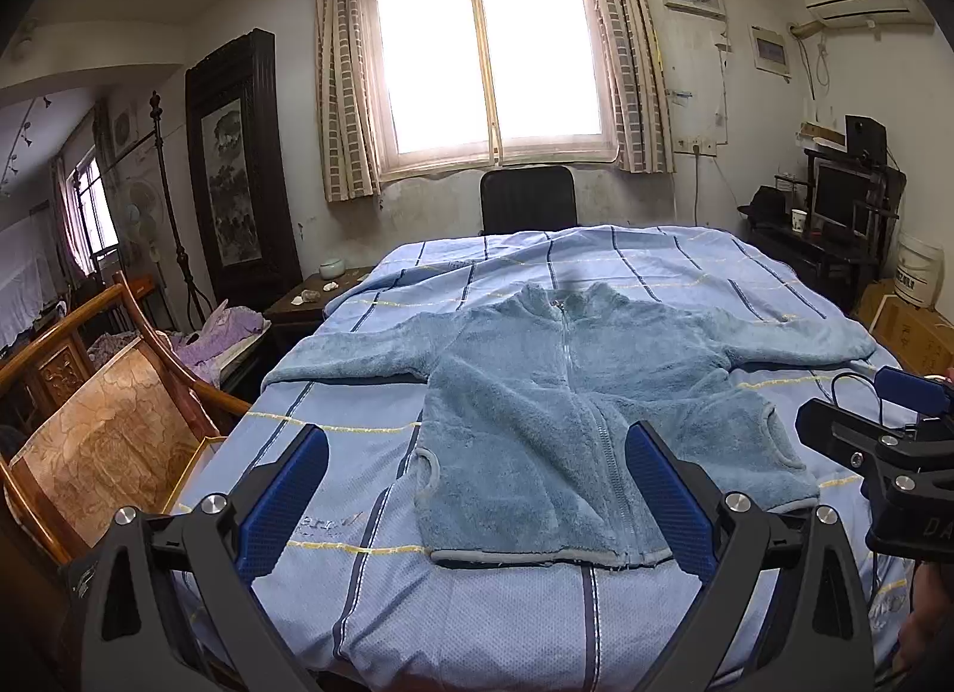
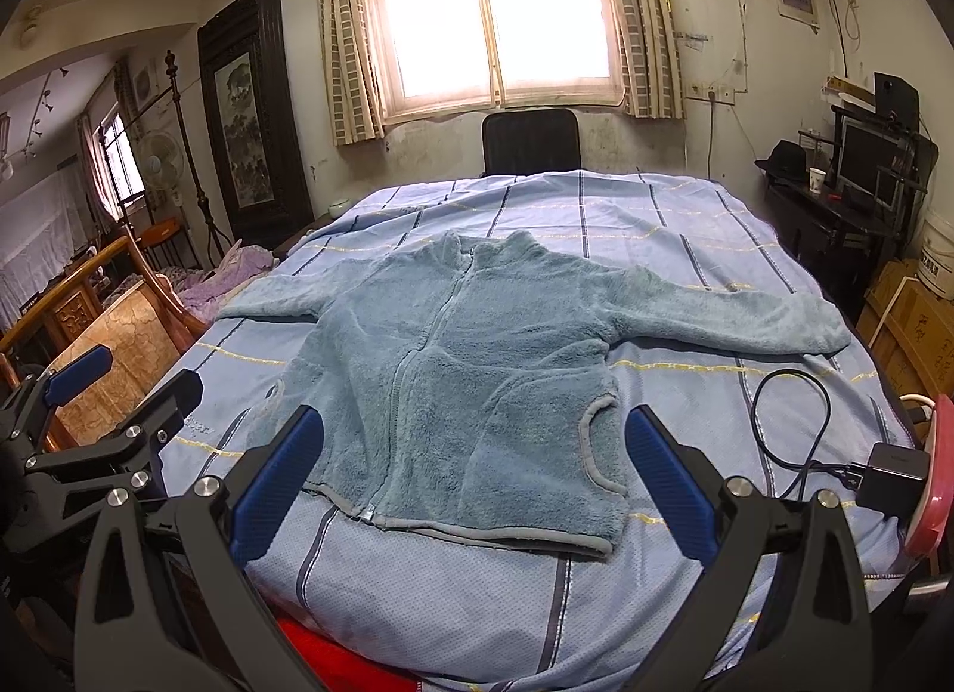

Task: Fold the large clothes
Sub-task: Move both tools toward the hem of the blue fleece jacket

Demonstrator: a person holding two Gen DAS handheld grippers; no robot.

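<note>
A blue fleece zip jacket (image 1: 572,411) lies flat and face up on the bed, both sleeves spread out sideways, collar toward the window. It also shows in the right wrist view (image 2: 471,370). My left gripper (image 1: 477,453) is open and empty, held above the bed's near end over the jacket's lower left hem. My right gripper (image 2: 474,435) is open and empty, held above the jacket's lower right hem. The right gripper shows at the right edge of the left wrist view (image 1: 882,441); the left gripper shows at the left edge of the right wrist view (image 2: 107,394).
The bed's blue striped cover (image 1: 477,620) fills the foreground. A black cable and charger (image 2: 835,441) lie on the bed's right side. A wooden chair (image 1: 113,429) stands on the left, a black chair (image 1: 527,200) at the far end, a desk with a monitor (image 2: 864,173) on the right.
</note>
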